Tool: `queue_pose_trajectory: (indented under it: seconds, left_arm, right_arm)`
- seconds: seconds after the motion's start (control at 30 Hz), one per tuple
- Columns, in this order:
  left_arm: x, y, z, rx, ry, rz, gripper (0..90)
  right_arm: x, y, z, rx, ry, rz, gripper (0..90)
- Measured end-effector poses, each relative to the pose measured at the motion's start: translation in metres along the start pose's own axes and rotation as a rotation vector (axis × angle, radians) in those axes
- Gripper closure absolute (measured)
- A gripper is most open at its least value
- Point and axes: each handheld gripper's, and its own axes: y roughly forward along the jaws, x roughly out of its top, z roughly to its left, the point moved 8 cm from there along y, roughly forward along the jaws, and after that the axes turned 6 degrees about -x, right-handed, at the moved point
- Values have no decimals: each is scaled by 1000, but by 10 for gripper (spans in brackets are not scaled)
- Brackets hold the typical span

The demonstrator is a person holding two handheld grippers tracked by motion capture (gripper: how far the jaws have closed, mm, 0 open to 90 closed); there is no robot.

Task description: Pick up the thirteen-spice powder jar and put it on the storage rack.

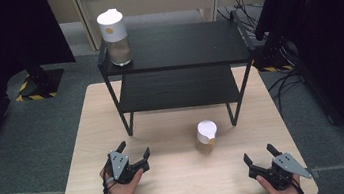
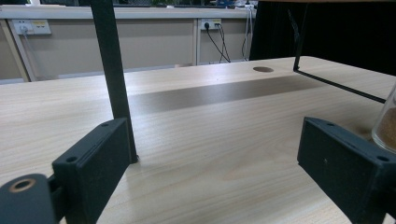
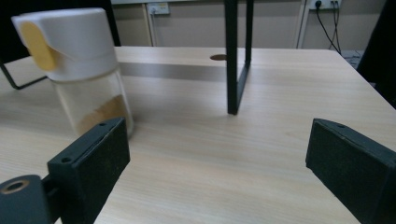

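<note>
Both grippers rest low over the near edge of the wooden table, each held in a hand, jaws spread wide and empty. The left gripper sits at the near left; in its own view its jaws frame bare tabletop, with the front left leg of the black shelf rack standing just beyond the left jaw. The right gripper sits at the near right corner, also gaping with nothing between its jaws.

Between the two, slightly farther off, stands a small spice jar with a white cap, upright on the table just in front of the rack's front right leg. In the right gripper view the jar appears beyond the left jaw, apart from it, a little brown powder in the bottom, likely a ground spice.

A taller jar with a white lid stands on the top shelf of the rack, at its left end, well away from both grippers.
</note>
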Motion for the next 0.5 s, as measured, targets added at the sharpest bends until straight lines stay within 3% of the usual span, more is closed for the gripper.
queue_pose_trajectory:
  seconds: [0.5]
  left_arm:
    - [0,0,0,5,-2,2,91]
  right_arm:
    - [13,12,27,87,-19,-21,67]
